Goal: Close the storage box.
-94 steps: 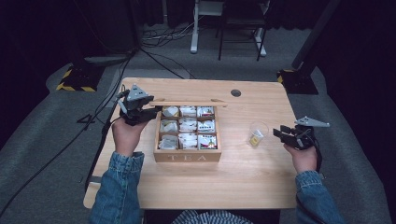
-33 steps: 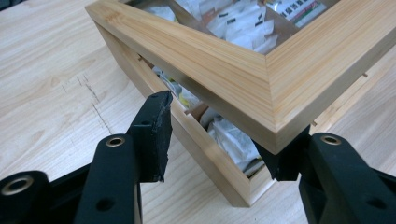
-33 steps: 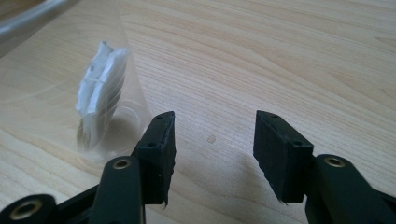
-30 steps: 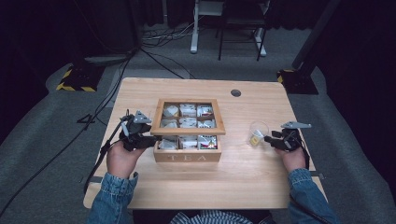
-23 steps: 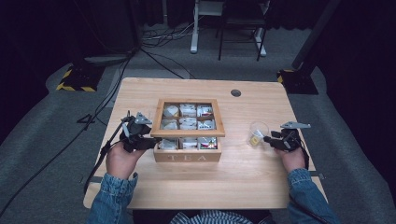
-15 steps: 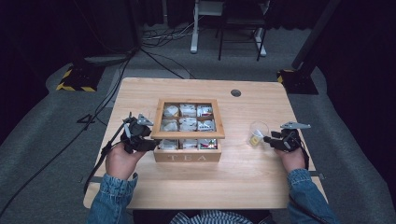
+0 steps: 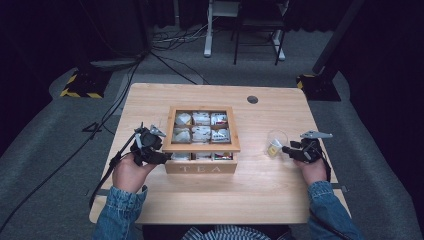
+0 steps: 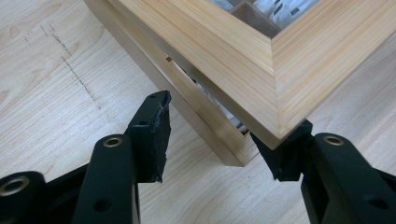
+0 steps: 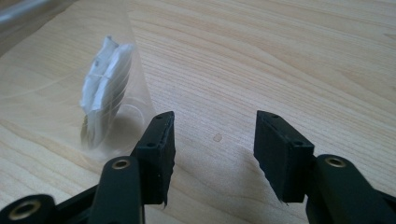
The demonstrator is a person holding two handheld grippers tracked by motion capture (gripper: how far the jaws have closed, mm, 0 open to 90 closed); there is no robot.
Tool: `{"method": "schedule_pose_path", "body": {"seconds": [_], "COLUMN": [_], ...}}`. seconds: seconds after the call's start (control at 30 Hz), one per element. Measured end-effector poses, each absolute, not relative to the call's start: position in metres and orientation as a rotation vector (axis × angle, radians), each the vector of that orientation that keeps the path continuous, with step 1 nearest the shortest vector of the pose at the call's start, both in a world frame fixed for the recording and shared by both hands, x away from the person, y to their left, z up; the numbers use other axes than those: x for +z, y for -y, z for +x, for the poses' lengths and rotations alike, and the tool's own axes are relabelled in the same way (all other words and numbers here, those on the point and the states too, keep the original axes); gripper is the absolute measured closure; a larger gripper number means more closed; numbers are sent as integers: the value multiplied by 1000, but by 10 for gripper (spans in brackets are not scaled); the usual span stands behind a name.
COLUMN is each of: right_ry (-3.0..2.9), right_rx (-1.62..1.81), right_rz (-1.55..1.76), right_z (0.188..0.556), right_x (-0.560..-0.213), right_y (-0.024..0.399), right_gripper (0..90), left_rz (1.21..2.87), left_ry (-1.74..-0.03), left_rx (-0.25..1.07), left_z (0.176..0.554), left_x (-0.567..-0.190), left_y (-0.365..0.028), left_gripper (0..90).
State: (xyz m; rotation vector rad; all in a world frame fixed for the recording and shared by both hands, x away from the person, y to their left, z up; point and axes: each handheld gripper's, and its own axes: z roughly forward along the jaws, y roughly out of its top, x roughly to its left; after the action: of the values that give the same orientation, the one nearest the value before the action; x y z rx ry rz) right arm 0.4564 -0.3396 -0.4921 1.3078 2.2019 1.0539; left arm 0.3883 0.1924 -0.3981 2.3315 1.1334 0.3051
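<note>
The left hand-held gripper (image 8: 210, 135) is just opening around the tea box (image 8: 243, 70) lid corner, while the right hand-held gripper (image 9: 212, 140) is hovering half-open and empty beside a cup (image 9: 93, 84).

A light wooden table (image 7: 280, 200) is standing in the middle of a dim room, its pale grain catching most of the light while everything around it is sinking into shadow. A small round grommet hole (image 7: 252, 99) is showing near its far edge. Grey carpet (image 7: 60, 130) is covering the floor all around, and black cables (image 7: 165, 62) are snaking across it towards the far side. Two stand bases with yellow-and-black hazard striping (image 7: 80, 85) are sitting off the table's far corners, the right one (image 7: 317, 85) carrying a dark pole that is leaning upward. Beyond them, a white desk frame (image 7: 210, 30) and a dark chair (image 7: 257, 30) are standing against the blackness.
</note>
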Motion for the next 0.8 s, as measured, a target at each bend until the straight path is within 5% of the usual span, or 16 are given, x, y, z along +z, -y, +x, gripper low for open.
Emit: {"method": "schedule_pose_path", "body": {"seconds": [0.8], "right_ry": [-2210], "right_rx": [1061], "right_rz": [1304], "right_z": [457], "right_x": [-493], "right_y": [339], "right_gripper": [480], "left_rz": [2471], "left_ry": [-1085], "left_rx": [150], "left_z": [389], "left_x": [-404], "left_y": [-182], "left_gripper": [384]}}
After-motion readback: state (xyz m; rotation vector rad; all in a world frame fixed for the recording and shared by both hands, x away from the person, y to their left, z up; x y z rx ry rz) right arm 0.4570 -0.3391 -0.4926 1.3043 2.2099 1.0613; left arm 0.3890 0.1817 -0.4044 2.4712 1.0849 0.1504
